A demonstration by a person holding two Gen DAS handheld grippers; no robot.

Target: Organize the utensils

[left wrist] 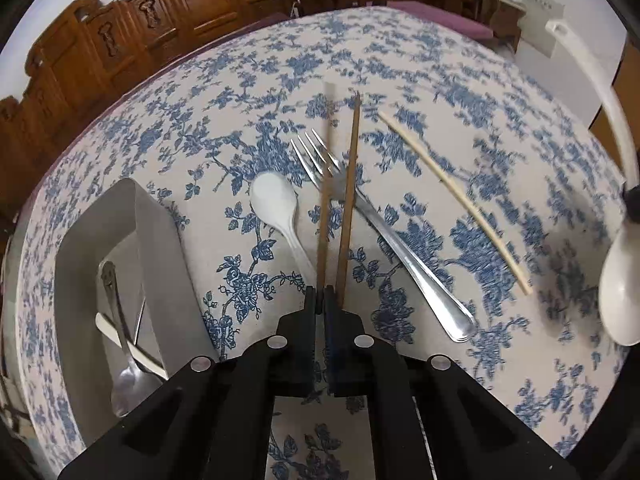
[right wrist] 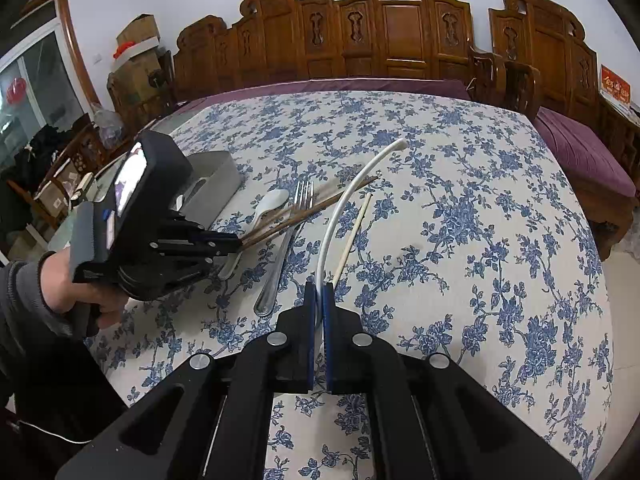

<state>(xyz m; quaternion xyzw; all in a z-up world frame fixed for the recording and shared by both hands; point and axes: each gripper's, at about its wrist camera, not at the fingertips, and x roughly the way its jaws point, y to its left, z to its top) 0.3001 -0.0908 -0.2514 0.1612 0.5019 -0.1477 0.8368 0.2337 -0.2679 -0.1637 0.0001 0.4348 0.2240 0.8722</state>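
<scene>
My left gripper point(left wrist: 320, 300) is shut on two brown chopsticks point(left wrist: 348, 200) and holds them above the table; it also shows in the right wrist view point(right wrist: 236, 246). My right gripper point(right wrist: 318, 296) is shut on a large white spoon point(right wrist: 340, 208), whose bowl and handle show at the right in the left wrist view point(left wrist: 620, 288). On the cloth lie a small white spoon point(left wrist: 276, 204), a metal fork point(left wrist: 384, 232) and a pale chopstick point(left wrist: 460, 200). A grey utensil box point(left wrist: 156, 248) at the left holds a metal spoon point(left wrist: 124, 360) and other cutlery.
The table has a blue floral cloth point(right wrist: 480, 240). Carved wooden chairs point(right wrist: 396, 32) stand along the far side. A purple-cushioned bench point(right wrist: 580, 152) is at the right. Cardboard boxes point(right wrist: 136, 52) stand at the far left.
</scene>
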